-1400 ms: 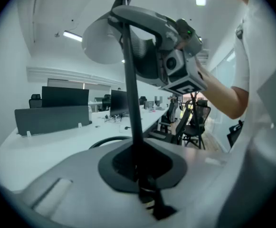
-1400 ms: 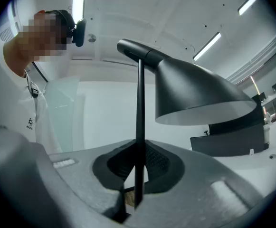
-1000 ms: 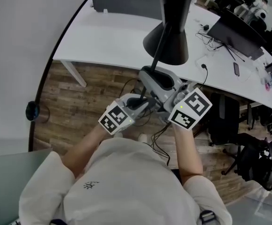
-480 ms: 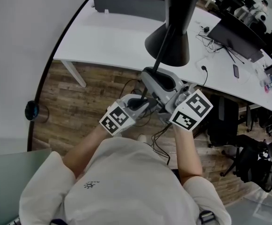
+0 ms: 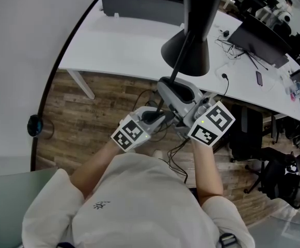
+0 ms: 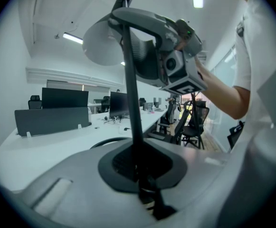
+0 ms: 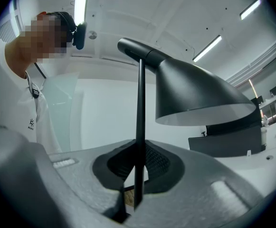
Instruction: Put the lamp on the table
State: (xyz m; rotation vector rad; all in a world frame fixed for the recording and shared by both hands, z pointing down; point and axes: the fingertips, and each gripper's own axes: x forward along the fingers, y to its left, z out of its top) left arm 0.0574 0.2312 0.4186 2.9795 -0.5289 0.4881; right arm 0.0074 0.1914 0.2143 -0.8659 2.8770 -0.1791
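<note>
The black metal lamp with a cone shade (image 5: pixel 188 53) was held in the air on its thin stem. Its shade hung over the near edge of the curved white table (image 5: pixel 119 40), above the wood-plank floor (image 5: pixel 100 105). Both tools were clamped on the stem: the left gripper (image 5: pixel 159 114) low down, the right gripper (image 5: pixel 166 81) higher, close under the shade.

The head view hid both grips behind the tools' grey bodies. The left gripper view showed the stem (image 6: pixel 130 94) running up out of the left gripper (image 6: pixel 140 175), whose pads pinched it. The right gripper (image 6: pixel 171 51) sat further up the same rod in that view. The right gripper view showed the right gripper (image 7: pixel 135 175) nipped on the rod, with the shade (image 7: pixel 195 96) flaring out to one side above. Only the head view showed a black cord (image 5: pixel 178 154) dangling below the tools. No view showed the lamp's foot.

The tabletop beside the shade lay bare and white. Further right stood a dark monitor (image 5: pixel 261 37), with loose cables and a dark phone (image 5: pixel 261 76) near it. A dark partition panel (image 5: pixel 139 4) stood along the far edge. A black office chair (image 5: pixel 279 174) stood on the floor to the person's right.
</note>
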